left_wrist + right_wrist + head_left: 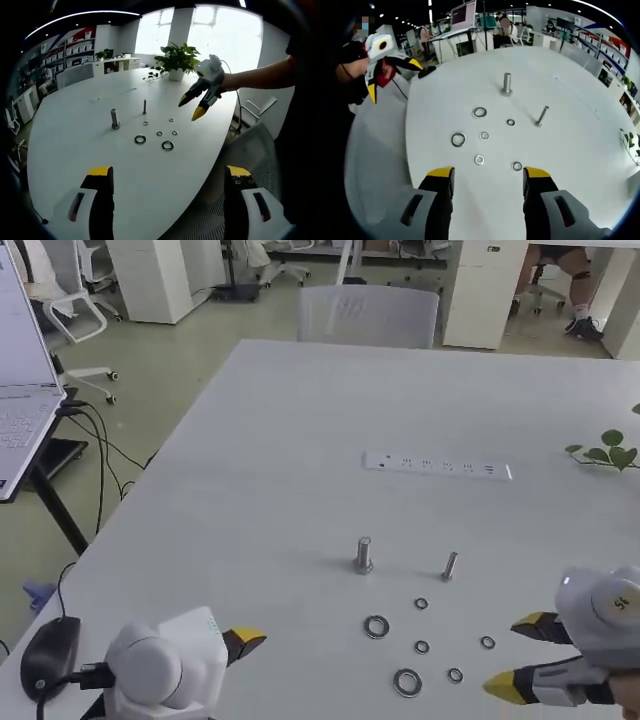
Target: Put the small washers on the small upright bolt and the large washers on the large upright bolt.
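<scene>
Nearest me, my yellow-tipped white left gripper and right gripper gape empty, six silvery metal washers lying loose by two upright steel bolts.

The left gripper and right gripper are showing rounded white housings with yellow-tipped black jaws, and a dark top is being worn.

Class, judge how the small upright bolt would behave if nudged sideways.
The small bolt probably tips easily: it stands tall and thin on a narrow base. Once down, its round shaft would likely roll on the smooth table.
</scene>
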